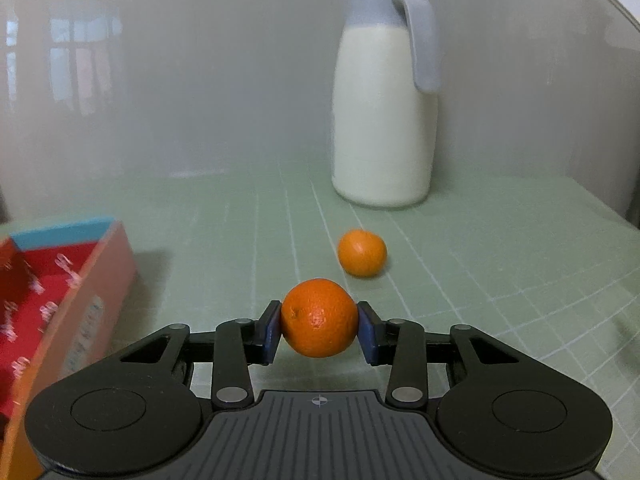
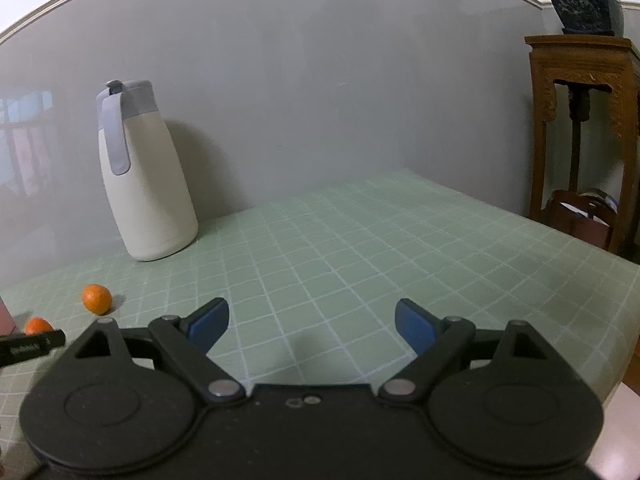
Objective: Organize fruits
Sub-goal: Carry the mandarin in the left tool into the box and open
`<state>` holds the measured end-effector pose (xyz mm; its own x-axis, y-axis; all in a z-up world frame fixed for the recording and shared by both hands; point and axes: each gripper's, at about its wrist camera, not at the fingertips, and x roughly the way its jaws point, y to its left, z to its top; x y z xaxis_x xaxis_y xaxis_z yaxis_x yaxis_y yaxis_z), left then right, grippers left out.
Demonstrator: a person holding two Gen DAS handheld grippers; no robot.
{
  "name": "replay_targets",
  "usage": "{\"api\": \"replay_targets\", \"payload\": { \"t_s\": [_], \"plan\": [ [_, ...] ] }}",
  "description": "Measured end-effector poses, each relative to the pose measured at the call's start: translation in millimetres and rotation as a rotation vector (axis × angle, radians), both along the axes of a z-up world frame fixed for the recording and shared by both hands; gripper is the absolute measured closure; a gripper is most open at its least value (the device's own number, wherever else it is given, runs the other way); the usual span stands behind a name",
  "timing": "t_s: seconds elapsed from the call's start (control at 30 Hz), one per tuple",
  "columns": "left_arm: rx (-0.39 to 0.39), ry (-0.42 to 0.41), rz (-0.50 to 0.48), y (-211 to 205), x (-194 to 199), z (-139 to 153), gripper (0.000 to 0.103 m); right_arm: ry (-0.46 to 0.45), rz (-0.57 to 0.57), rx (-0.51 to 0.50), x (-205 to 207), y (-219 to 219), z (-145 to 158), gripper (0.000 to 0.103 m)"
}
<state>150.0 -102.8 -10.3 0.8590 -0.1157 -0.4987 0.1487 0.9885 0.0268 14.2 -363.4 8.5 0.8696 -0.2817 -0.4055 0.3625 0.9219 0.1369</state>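
Note:
In the left wrist view my left gripper (image 1: pixel 319 330) is shut on an orange tangerine (image 1: pixel 319 317), its blue pads (image 1: pixel 272 330) pressing both sides. A second tangerine (image 1: pixel 362 253) lies on the green checked cloth a little beyond it. A red open box (image 1: pixel 52 312) sits at the left. In the right wrist view my right gripper (image 2: pixel 311 325) hovers open over bare cloth with nothing between its fingers. That view shows the loose tangerine (image 2: pixel 97 298) at far left and the held tangerine (image 2: pixel 38 325) behind part of the left gripper.
A tall white jug with a grey lid and handle (image 1: pixel 382 96) stands against the grey wall at the back (image 2: pixel 144 176). The table's right edge (image 2: pixel 628 344) drops off beside a carved wooden stand (image 2: pixel 580 140) bearing a dark plant pot (image 2: pixel 584 2).

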Motion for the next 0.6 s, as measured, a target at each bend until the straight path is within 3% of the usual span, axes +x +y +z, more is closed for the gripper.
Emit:
{"api": "replay_targets", "payload": {
  "t_s": [0.33,0.6],
  "plan": [
    [-0.025,-0.081,0.132,74,-27,34,0.063,0.005,0.047,-0.013,5,20,0,0.013],
    [-0.02,-0.08,0.269,137,-30,36,0.063,0.016,0.077,-0.034,12,40,0,0.013]
  ]
}}
